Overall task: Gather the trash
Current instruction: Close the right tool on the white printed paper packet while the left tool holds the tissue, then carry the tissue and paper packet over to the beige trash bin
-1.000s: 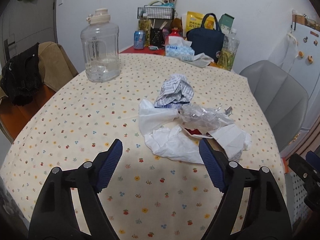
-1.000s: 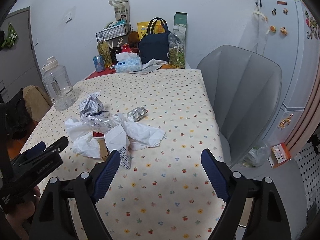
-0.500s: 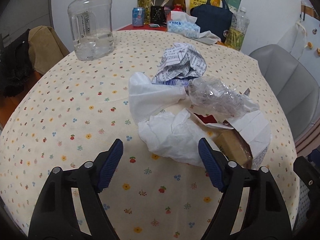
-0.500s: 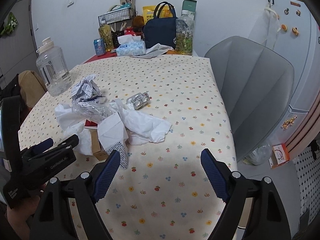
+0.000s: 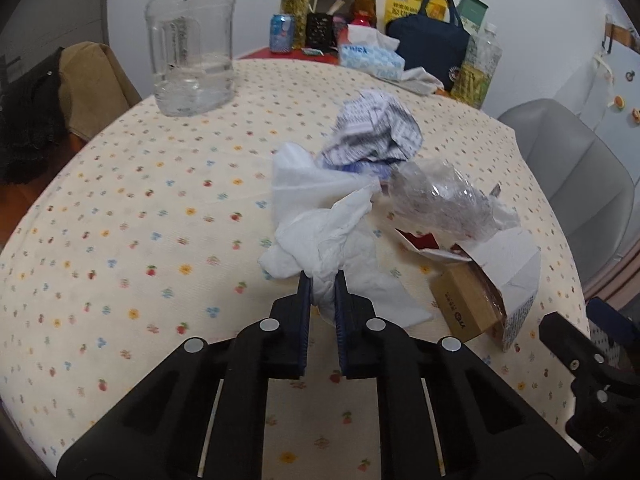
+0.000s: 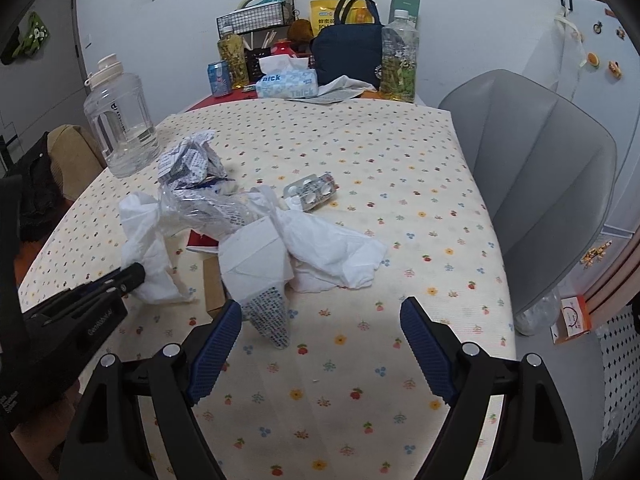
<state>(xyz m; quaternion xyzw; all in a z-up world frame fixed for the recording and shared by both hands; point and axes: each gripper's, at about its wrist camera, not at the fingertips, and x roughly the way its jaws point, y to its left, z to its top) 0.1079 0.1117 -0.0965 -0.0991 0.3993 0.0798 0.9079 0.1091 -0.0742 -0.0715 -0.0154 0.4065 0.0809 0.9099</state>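
Note:
A heap of trash lies mid-table: a white crumpled tissue (image 5: 332,236), a crumpled printed paper (image 5: 376,132), clear plastic wrap (image 5: 440,200), a torn cardboard box (image 5: 472,304) and a pill blister pack (image 6: 314,192). My left gripper (image 5: 322,284) is shut on the near edge of the white tissue; it also shows in the right wrist view (image 6: 132,276). My right gripper (image 6: 320,320) is open and empty, above the tablecloth just short of the box flap (image 6: 256,264) and another white tissue (image 6: 336,252).
A large clear water jug (image 5: 192,40) stands at the far left of the table. Tissue box (image 6: 286,82), navy bag (image 6: 348,54), bottles and a can crowd the far edge. A grey chair (image 6: 536,184) stands to the right.
My left gripper moved forward and closed on the white tissue. My right gripper moved slightly nearer to the heap, still open.

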